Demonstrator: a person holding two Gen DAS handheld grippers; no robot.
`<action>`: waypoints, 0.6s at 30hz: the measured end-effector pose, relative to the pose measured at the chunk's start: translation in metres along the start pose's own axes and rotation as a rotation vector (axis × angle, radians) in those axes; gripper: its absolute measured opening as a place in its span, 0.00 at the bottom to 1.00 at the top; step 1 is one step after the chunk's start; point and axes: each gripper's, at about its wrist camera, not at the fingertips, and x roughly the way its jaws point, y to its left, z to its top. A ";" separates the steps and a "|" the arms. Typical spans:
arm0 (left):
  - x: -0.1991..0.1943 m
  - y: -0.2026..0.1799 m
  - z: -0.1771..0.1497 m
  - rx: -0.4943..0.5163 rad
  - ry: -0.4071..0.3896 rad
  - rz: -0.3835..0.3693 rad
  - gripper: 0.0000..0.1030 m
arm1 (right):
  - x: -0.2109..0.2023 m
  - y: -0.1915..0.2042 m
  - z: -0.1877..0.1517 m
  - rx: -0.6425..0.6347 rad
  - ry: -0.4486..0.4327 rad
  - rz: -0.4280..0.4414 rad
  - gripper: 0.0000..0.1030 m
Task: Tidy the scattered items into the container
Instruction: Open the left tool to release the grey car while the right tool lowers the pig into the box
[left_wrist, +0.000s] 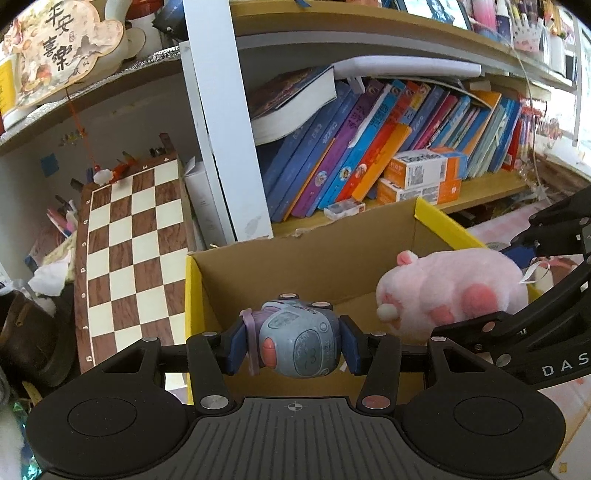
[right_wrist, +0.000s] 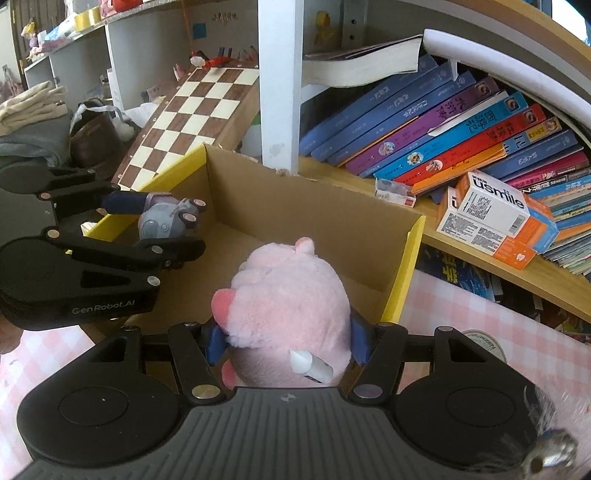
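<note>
Tablecloth (right_wrist: 461, 306) pink check | bookshelf (left_wrist: 480, 188) behind | left fingers (left_wrist: 295, 349) grasping toy (left_wrist: 295, 343) | right fingers (right_wrist: 288, 343) grasping plush (right_wrist: 288, 295)

Checked tabletop and wooden shelf, each with its load

A pink-and-white checked cloth (right_wrist: 458, 314) covers the table; on it stands an open cardboard box (right_wrist: 295, 206) with yellow rims, and just right of the box lies a round tin lid (right_wrist: 487, 345), partly hidden. Behind the box runs a wooden shelf (right_wrist: 498, 258) carrying a row of leaning books (right_wrist: 443, 129), two stacked orange-and-white cartons (right_wrist: 495, 218) and a small flat packet (right_wrist: 395, 192) in front of the books. To the left a chessboard (left_wrist: 133, 251) leans tilted by a white upright (left_wrist: 229, 122); what it rests on cannot be told.
</note>
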 end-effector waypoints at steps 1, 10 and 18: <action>0.001 0.000 -0.001 0.001 0.003 0.001 0.48 | 0.001 0.000 0.000 -0.001 0.002 0.001 0.58; 0.006 -0.001 -0.004 0.015 0.024 0.015 0.49 | 0.009 0.000 0.000 -0.008 0.015 0.009 0.58; 0.007 -0.003 -0.006 0.022 0.033 0.025 0.55 | 0.012 0.000 0.001 -0.009 0.021 0.012 0.58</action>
